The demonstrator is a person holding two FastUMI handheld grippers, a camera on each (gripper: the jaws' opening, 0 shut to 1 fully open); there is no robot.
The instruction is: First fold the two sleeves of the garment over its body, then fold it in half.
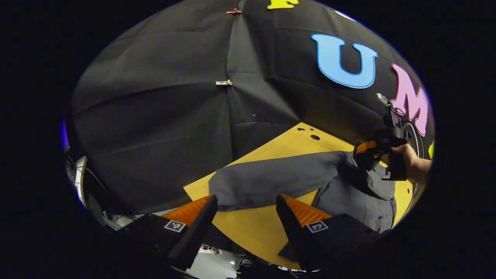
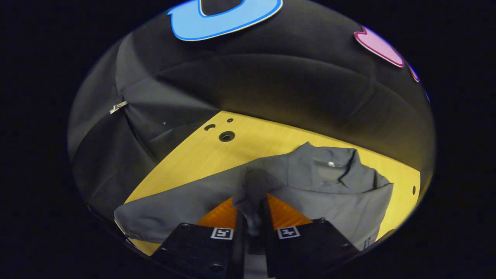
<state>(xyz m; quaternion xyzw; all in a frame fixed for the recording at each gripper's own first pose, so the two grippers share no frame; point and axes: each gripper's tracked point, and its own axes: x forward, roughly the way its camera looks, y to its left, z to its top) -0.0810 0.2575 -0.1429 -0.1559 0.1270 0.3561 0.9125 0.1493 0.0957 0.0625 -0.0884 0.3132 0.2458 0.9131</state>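
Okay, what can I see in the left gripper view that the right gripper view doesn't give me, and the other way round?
Left gripper view: the left gripper open above the table edge, plus the right gripper held by a hand at the garment.

Right gripper view: the right gripper's fingers closed on a fold of gray fabric, and the collar.

Both: the gray garment on the yellow table, one sleeve stretched out, and the black cloth wall.
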